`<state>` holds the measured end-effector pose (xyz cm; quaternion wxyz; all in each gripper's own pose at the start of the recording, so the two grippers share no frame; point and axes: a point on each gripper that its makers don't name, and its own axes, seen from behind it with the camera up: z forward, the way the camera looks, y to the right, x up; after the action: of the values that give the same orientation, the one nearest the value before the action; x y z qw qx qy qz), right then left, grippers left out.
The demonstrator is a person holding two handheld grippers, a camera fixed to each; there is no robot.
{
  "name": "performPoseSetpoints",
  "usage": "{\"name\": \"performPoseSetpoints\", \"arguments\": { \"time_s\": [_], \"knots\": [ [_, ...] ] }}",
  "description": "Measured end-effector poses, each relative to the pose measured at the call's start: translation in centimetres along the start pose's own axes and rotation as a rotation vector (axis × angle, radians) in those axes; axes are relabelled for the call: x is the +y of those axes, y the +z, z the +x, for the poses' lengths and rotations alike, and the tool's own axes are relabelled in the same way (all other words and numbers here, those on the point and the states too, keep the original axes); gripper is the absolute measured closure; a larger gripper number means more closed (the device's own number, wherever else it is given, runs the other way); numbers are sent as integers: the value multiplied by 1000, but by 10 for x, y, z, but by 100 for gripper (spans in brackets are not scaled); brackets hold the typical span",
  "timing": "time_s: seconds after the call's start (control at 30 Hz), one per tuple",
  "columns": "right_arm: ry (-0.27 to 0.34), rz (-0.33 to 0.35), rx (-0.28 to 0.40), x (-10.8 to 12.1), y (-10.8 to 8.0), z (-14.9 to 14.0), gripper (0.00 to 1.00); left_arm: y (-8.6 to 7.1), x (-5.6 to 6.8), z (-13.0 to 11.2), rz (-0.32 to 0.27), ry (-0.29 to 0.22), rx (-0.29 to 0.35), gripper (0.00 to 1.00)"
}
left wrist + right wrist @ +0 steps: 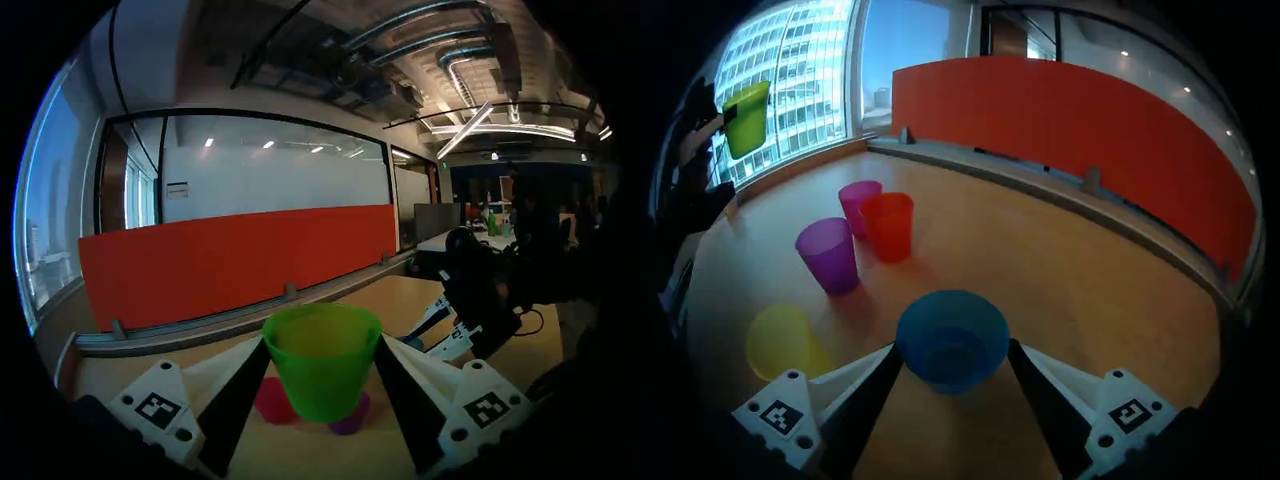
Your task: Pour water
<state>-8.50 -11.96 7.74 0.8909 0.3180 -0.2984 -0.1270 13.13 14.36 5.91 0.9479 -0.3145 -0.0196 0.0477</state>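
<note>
My left gripper [322, 352] is shut on a translucent green cup [322, 360], held upright above the wooden table [384, 292]. In the right gripper view the same green cup [746, 118] hangs high at the upper left, in the far gripper. My right gripper [953, 352] is shut on a blue cup [952, 340], its open mouth facing the camera, low over the table [1056, 264]. I cannot tell if either cup holds water. In the left gripper view the right gripper [448, 324] sits off to the right, lower than the green cup.
A purple cup [828, 254], a magenta cup [858, 204] and an orange cup [888, 226] stand close together on the table. A yellow cup [780, 340] sits nearer, to the left. An orange partition [1088, 120] runs along the table's far edge.
</note>
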Motion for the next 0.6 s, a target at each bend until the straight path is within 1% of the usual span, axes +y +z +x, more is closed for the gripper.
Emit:
{"name": "performPoseSetpoints", "arguments": {
  "time_s": [0.13,0.3,0.6],
  "knots": [
    [-3,5,-9,-1,3,0,1,0,0,-1,-1,1,-2,13],
    [5,16,-15,-4,4,1,9,-1,0,-4,-3,-3,-9,13],
    [7,3,-9,0,3,3,10,0,1,-12,-8,-5,-23,13]
  ]
}}
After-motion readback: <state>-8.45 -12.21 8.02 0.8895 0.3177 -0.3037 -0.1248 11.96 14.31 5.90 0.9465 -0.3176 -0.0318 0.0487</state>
